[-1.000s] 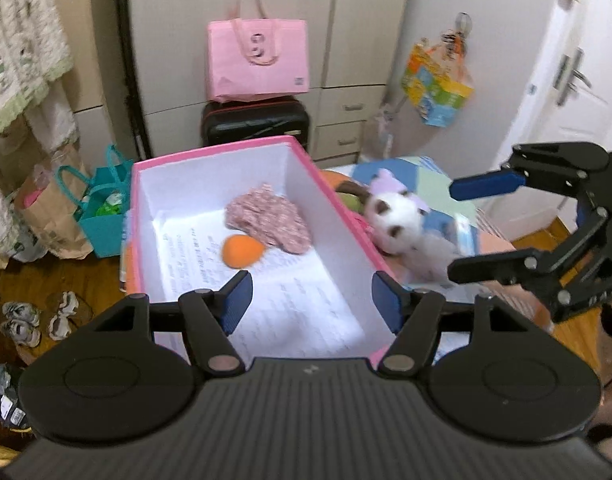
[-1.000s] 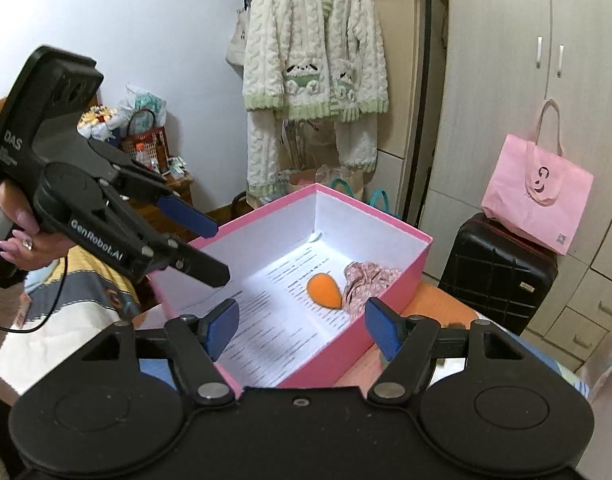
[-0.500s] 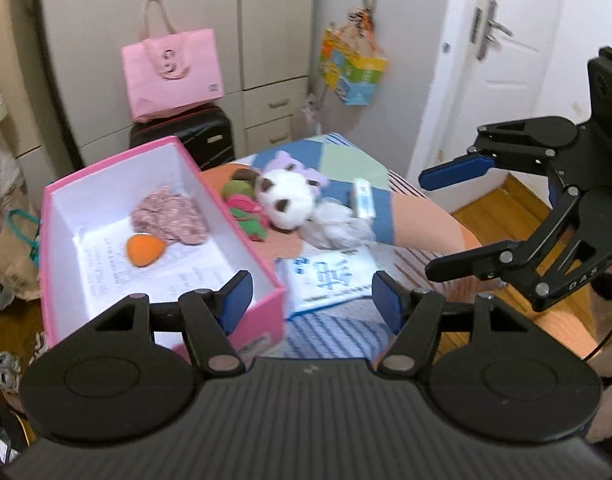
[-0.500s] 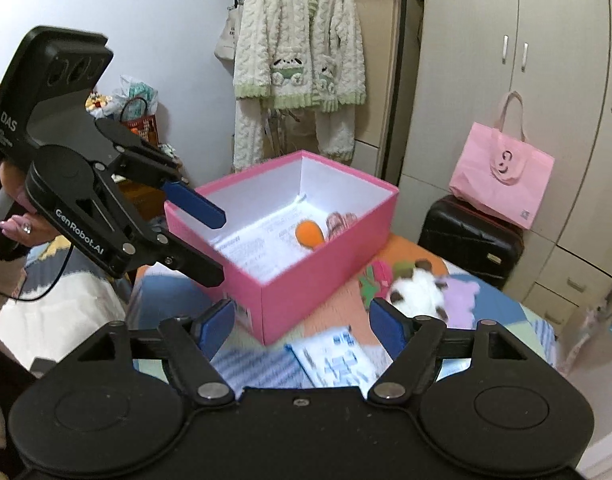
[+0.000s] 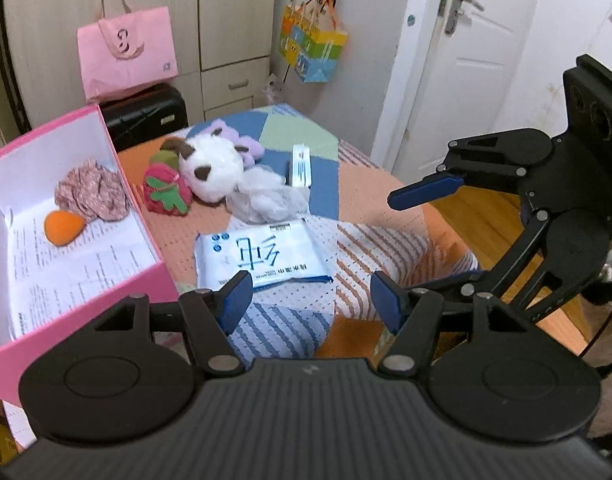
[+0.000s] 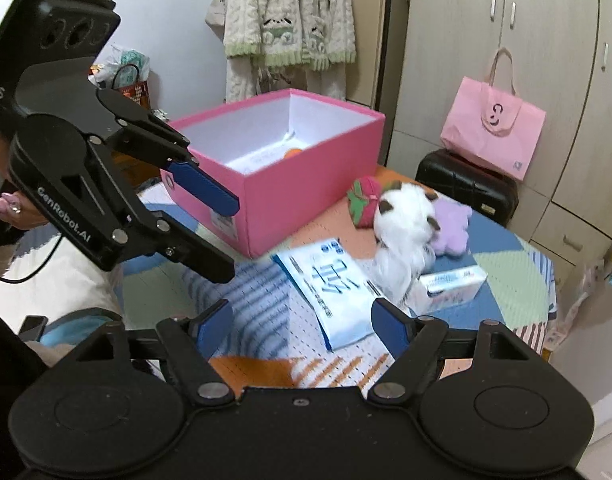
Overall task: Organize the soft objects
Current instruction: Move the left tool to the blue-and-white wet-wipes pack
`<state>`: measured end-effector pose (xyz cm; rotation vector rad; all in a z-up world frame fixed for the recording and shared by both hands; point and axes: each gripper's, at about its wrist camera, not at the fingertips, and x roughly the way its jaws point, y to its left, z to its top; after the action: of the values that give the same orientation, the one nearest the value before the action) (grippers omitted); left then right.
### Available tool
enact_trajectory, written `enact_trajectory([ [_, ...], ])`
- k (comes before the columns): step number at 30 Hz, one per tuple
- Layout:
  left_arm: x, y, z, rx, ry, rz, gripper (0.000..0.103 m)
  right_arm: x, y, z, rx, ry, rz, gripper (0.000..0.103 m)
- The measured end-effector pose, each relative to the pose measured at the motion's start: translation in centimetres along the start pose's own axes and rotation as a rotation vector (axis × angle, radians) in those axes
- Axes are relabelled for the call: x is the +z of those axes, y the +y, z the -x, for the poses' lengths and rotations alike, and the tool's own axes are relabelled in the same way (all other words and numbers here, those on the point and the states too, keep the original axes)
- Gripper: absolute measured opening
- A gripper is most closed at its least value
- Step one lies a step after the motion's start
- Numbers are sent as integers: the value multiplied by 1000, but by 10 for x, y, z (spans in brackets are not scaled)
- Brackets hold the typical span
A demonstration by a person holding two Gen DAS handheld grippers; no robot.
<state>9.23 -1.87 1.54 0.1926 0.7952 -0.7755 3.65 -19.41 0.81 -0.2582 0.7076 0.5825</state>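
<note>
A pink box [image 5: 154, 280] stands on the patchwork table and holds an orange sponge [image 5: 62, 227] and a pink floral cloth [image 5: 92, 196]. Right of it lie a red-green strawberry plush [image 5: 166, 194], a white plush dog [image 5: 216, 168], a purple plush [image 6: 451, 226], a white mesh puff [image 5: 266, 198] and a blue-white wipes pack [image 5: 260, 256]. My left gripper [image 5: 307, 304] is open and empty above the table, just short of the wipes pack. My right gripper [image 6: 302, 326] is open and empty above the pack [image 6: 329, 280]. The box [image 6: 306, 184] also shows there.
A small white carton [image 5: 300, 164] lies behind the puff. A black suitcase [image 5: 146, 114] with a pink bag [image 5: 126, 54] stands by the cupboards. A white door [image 5: 457, 60] is at the right. A cardigan [image 6: 290, 20] hangs behind the box.
Both grippers have pulled back from over the box and swung right, toward the plush toys and wipes pack. Both stay open and empty.
</note>
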Motion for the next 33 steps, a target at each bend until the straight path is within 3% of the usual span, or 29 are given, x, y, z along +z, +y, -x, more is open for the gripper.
enact_trajectory([
  [8, -5, -2, -29, 58, -15, 42, 64, -20, -9, -33, 2, -12, 23, 81],
  [23, -1, 8, -76, 116, -45, 125, 63, -38, -12, -97, -107, -76, 59, 81],
  [33, 0, 11, -92, 170, -79, 166, 63, -26, -28, -117, -76, -85, 77, 92],
])
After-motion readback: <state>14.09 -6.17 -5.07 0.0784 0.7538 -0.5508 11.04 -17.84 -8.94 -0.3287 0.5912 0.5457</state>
